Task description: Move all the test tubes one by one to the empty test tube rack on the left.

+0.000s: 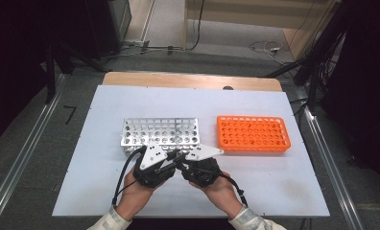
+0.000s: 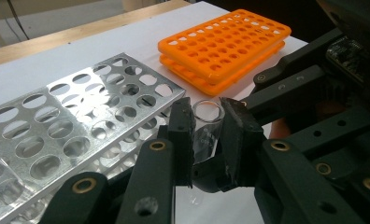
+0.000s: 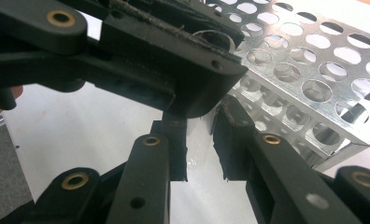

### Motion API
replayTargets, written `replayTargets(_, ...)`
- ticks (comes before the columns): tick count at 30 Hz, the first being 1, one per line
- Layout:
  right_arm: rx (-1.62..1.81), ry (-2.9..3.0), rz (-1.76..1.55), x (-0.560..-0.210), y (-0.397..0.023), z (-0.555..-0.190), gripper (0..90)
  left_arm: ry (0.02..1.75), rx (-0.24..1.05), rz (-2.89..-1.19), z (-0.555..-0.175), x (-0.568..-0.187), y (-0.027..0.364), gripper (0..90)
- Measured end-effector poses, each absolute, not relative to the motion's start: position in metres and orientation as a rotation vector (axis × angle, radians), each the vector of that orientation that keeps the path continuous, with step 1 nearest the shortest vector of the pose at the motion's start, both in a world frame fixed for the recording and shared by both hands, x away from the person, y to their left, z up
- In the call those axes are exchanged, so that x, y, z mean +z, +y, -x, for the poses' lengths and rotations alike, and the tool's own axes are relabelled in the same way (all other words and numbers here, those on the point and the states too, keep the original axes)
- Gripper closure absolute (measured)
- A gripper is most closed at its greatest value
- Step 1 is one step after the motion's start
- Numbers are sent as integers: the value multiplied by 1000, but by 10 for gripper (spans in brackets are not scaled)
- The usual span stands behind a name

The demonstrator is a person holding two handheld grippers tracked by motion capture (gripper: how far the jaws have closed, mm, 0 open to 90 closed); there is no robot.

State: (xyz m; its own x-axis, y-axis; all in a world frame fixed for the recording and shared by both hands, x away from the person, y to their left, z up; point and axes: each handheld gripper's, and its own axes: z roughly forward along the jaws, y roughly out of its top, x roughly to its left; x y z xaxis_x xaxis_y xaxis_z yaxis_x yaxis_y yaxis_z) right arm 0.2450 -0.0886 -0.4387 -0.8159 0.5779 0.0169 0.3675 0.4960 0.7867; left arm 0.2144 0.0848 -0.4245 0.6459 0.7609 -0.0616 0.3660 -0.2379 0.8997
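A: Nearest you, the left tongs (image 2: 206, 140) are clamped on the upper part of a clear glass test tube (image 2: 206, 126), open mouth up, just in front of the metal rack (image 2: 80, 126). The right tongs (image 3: 199, 144) are pinched on the same tube's lower end (image 3: 199, 149). Both hands meet at the near edge of that rack (image 1: 160, 132), above the white surface (image 1: 274, 182).

B: So both sets grip it. What makes the handover go well?

A: Judging from this, let only one pair carry it. Ease the right tongs off first, and keep the left ones square on the glass so the tube does not tilt.

B: And then?

A: Hold it upright, line its rounded end over one hole, and lower it straight. Glass slips easily between hard pads, so don't twist. The orange rack (image 1: 253, 134) stands well apart at the right.
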Motion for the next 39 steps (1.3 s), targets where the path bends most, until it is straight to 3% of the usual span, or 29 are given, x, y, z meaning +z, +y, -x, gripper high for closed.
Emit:
replayTargets(5,1225,2493,-807,-438,-89,-245,723,902,478,-1843,-215,-424,85,750)
replayTargets(15,1241,2485,-804,-435,-96,-247,462,936,507,-1812,-218,-419,93,752)
replayTargets(22,1229,2476,-837,-436,-106,-253,367,967,526,-1763,-222,-412,104,752)
replayTargets(39,1206,2440,-906,-436,-127,-259,341,1023,576,-1684,-237,-396,123,753)
